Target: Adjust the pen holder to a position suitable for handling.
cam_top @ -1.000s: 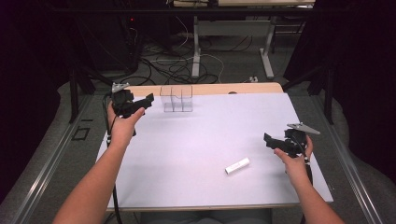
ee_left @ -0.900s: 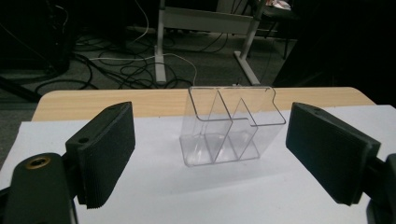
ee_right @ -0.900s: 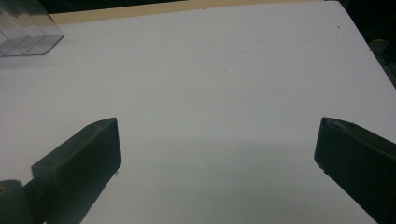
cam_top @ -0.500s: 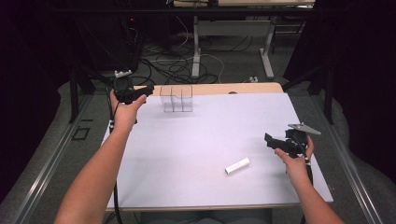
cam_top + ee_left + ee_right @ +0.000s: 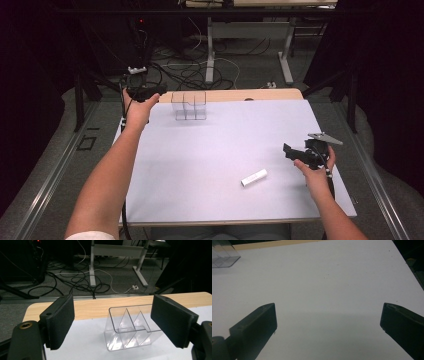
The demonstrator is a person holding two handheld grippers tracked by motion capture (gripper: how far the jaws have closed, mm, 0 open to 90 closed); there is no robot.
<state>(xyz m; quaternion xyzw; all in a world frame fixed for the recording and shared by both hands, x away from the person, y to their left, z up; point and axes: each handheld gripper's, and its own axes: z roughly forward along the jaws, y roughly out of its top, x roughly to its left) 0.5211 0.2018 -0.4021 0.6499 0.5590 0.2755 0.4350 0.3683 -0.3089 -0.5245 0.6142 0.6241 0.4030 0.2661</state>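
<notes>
Clear plastic divider (image 5: 130, 327) stands just beyond the left gripper's (image 5: 112, 322) parted jaws.

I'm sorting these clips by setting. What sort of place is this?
Probably a lab or workshop set up for recording. A white-topped table stands among loose cables on the floor, with bare desk legs behind, and a person holds a gripper in each hand.

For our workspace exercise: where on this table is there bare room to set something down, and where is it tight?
The widest free patch is the white sheet between the clear box, the white stick and the near edge. The far right corner is bare too. It is tight at the far left, where the left tongs hover beside the box.
</notes>
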